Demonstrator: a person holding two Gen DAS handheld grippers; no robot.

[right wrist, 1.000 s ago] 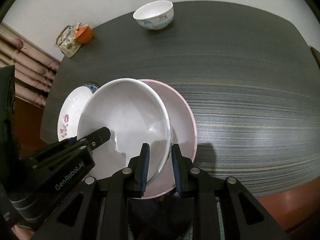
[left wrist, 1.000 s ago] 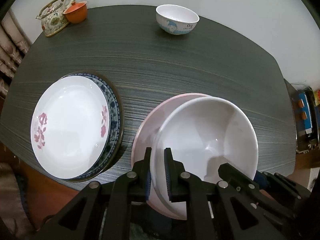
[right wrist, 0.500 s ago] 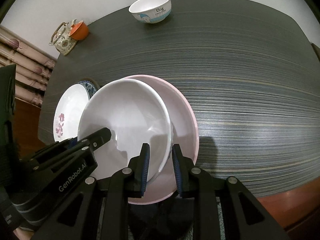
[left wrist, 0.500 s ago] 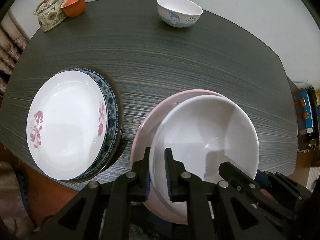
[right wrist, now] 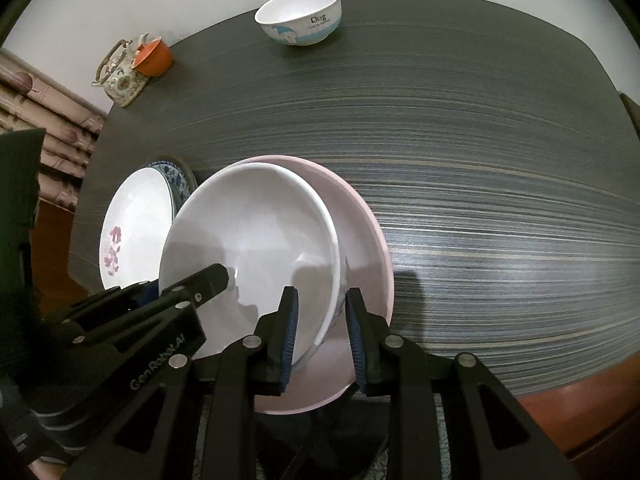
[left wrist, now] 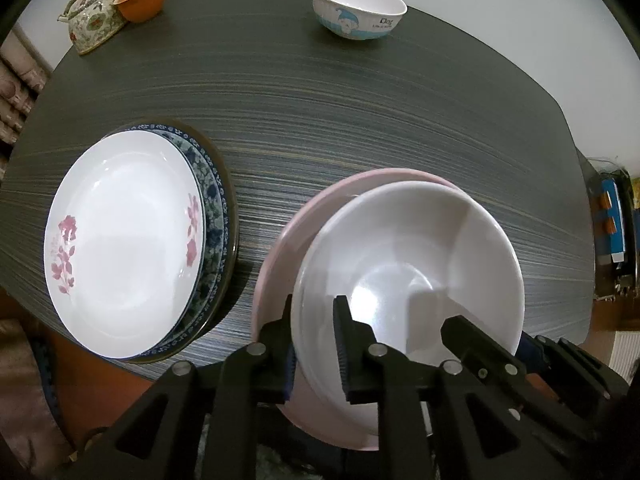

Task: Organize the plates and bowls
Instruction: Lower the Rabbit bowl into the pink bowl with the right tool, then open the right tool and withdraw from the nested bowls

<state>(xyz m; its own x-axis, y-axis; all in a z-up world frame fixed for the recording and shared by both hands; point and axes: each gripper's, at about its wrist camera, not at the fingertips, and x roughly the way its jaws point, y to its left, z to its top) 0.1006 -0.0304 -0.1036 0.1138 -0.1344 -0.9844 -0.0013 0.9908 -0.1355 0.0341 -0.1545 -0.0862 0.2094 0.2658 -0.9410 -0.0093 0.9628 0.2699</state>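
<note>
Surface (left wrist: 360, 120): dark, striped, carrying everything.
Plate stack (left wrist: 120, 240): sitting near the front edge, left of the bowls.
Pink bowl (right wrist: 360, 248): lying beneath the white bowl.
White bowl (left wrist: 408, 264): nesting inside the pink one.
Left tool (left wrist: 312, 332): jaws just easing apart, straddling the white bowl's rim with a gap showing.
Right tool (right wrist: 320, 320): likewise straddling the opposite rim, barely parted, pads clear.
Small bowl (right wrist: 300, 16): sitting at the far edge.

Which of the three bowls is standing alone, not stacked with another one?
The small bowl with the blue cartoon at the table's far edge. The white bowl sits inside the pink bowl.
</note>
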